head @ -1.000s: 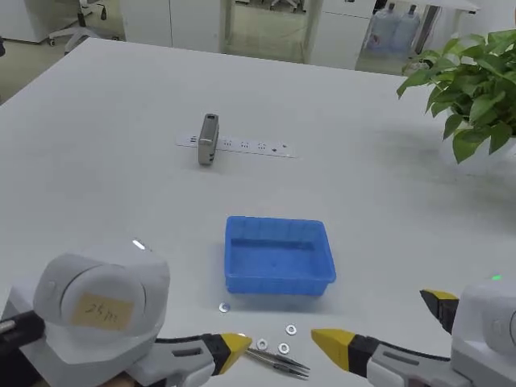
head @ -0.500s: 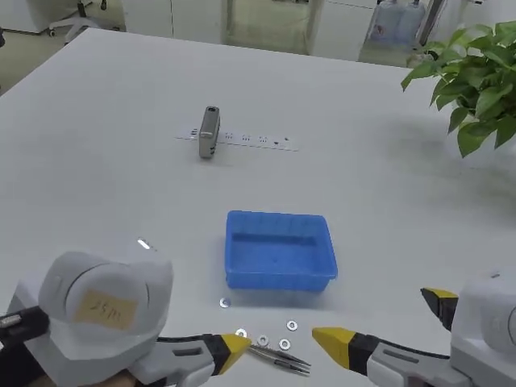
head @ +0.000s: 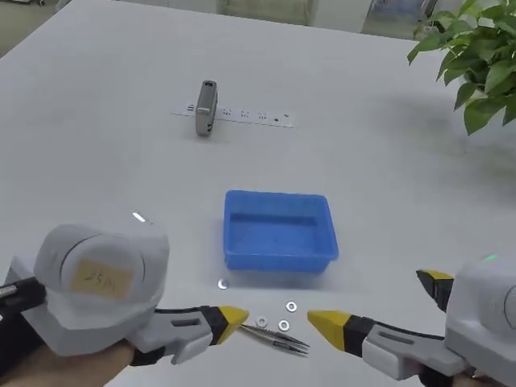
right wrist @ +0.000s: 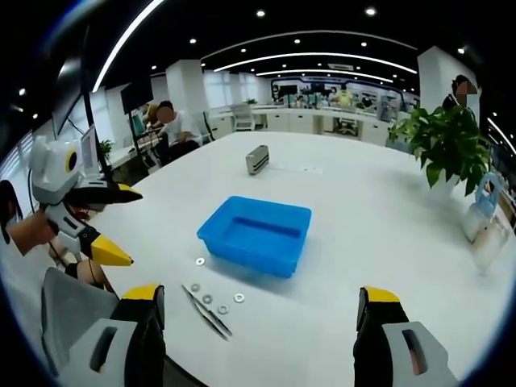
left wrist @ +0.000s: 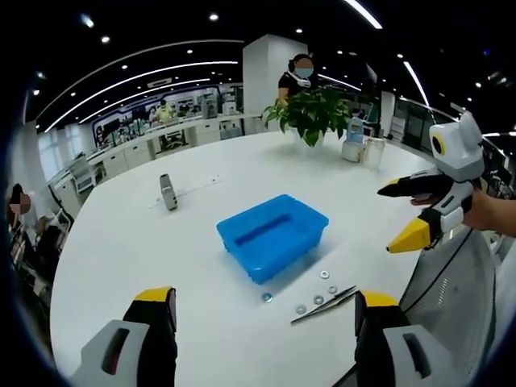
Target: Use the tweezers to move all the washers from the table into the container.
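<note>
Go for the tweezers (head: 278,342), flat by the table's (head: 97,97) near edge, just beside the washers (head: 284,326), in front of the blue container (head: 278,196). Bring in the right gripper (right wrist: 260,293), jaws wide and empty like the left gripper's (left wrist: 264,300); pinch mid-shaft, squarely, without scattering washers.

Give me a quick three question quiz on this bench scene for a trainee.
1. True or false: the thin metal tweezers are gripped in a claw.
2. The small silver washers lie: A) inside the blue rectangular plastic container; B) on the white table, in front of the container's near wall; C) on the floor.
3. Fill in: the left claw and right claw are both ____.
Key: 1 false, they lie on the table; 2 B; 3 open.
</note>
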Demonstrator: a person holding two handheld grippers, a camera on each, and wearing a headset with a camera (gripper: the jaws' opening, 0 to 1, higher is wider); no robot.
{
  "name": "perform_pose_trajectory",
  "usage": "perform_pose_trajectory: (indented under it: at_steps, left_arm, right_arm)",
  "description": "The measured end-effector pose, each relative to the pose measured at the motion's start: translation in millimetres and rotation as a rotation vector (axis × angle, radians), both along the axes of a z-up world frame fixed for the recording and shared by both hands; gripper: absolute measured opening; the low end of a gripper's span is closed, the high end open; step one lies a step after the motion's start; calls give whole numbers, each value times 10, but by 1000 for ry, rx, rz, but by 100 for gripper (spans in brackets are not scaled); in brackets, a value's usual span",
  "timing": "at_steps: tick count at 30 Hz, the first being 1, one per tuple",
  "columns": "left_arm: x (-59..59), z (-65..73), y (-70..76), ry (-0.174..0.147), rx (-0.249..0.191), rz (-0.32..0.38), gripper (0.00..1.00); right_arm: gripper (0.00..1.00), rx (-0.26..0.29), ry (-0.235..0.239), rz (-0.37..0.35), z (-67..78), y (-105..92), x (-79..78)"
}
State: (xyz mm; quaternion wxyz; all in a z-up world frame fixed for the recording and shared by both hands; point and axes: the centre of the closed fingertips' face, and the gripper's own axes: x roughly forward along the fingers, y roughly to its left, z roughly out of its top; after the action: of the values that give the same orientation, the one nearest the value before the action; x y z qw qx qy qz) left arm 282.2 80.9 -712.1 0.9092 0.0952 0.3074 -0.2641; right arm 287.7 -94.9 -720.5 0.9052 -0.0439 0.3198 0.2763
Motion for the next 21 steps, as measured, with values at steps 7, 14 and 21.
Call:
perform_pose_trajectory:
  at_steps: [7,14,21]
  left_arm:
    - [53,-79,-6,16,3,-18,91]
    - [86,-203,-41,48,5,-64,88]
    - [42,-365,-128,94,29,-169,78]
  right_arm:
    - [99,-14,17,1,-55,-11,21]
    - [99,-23,39,0,-120,-23,32]
    - [99,-28,63,6,-181,-3,21]
